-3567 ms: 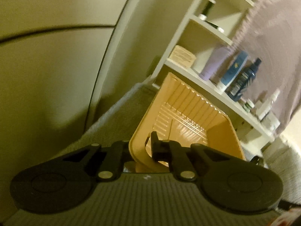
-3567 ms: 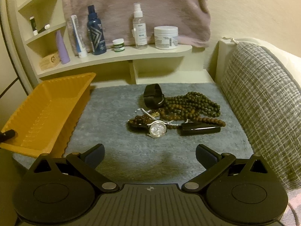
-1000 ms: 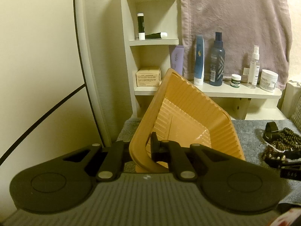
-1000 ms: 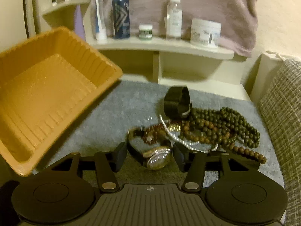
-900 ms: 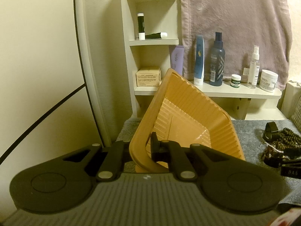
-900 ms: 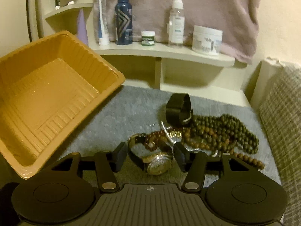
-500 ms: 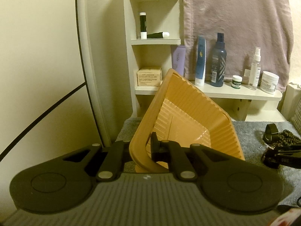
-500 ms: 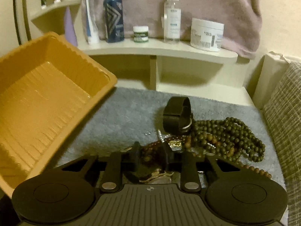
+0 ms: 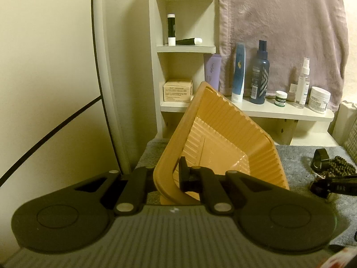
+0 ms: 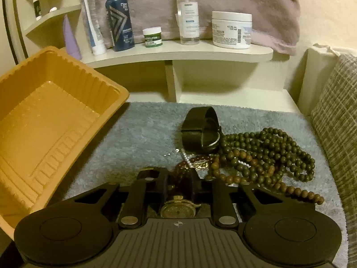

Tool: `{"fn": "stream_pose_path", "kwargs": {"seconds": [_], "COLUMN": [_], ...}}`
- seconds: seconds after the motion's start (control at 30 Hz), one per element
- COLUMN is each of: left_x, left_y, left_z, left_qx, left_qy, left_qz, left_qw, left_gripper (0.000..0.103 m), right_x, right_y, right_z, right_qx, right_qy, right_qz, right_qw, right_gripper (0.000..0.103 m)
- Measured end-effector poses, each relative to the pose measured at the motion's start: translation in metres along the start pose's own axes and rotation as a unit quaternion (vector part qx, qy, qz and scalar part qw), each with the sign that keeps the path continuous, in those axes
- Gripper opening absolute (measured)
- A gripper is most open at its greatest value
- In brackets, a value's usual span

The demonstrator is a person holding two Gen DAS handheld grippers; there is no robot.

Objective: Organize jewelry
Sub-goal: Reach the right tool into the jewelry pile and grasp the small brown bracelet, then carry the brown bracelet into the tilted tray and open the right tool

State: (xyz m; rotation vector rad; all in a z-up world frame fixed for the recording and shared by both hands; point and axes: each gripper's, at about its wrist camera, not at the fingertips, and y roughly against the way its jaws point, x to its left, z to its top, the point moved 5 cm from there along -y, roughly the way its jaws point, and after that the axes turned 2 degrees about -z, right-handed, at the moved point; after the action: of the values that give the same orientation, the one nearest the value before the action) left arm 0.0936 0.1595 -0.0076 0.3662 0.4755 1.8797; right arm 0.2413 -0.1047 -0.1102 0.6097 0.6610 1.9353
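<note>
Beside the bead pile (image 10: 263, 156), our right gripper (image 10: 178, 183) angles down, fingers just closing on the gold wristwatch (image 10: 178, 210); only the left view shows our left gripper (image 9: 167, 176) clenching the tilted orange tray's (image 9: 223, 134) rim.

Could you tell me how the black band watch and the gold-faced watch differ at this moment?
The black band watch lies free on the grey mat, its strap curled in a loop; the gold-faced watch sits between the right tool's jaws, which have just been closing on its strap. One looks all dark, the other shows a pale gold dial. Both lie beside the bead strands.
</note>
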Motion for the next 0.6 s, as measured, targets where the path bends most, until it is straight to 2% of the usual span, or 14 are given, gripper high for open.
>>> {"fn": "stream_pose_path", "kwargs": {"seconds": [0.03, 0.13, 0.33, 0.6], "left_x": [0.000, 0.000, 0.000, 0.000], "left_y": [0.000, 0.001, 0.001, 0.001], "left_z": [0.000, 0.001, 0.001, 0.001], "left_qx": [0.000, -0.001, -0.001, -0.002], "left_qy": [0.001, 0.001, 0.000, 0.000], "left_qz": [-0.001, -0.001, -0.002, -0.003], "left_qw": [1.0000, 1.0000, 1.0000, 1.0000], "left_gripper": [0.008, 0.008, 0.008, 0.008], "right_x": [-0.001, 0.000, 0.001, 0.003], "right_y": [0.000, 0.006, 0.017, 0.043], "right_z": [0.001, 0.002, 0.010, 0.036], "right_qx": [-0.001, -0.006, -0.024, -0.061], "right_qy": [-0.002, 0.001, 0.003, 0.022], "right_qz": [0.002, 0.006, 0.009, 0.026], "right_qw": [1.000, 1.000, 1.000, 0.998], "right_gripper": [0.010, 0.004, 0.004, 0.004]}}
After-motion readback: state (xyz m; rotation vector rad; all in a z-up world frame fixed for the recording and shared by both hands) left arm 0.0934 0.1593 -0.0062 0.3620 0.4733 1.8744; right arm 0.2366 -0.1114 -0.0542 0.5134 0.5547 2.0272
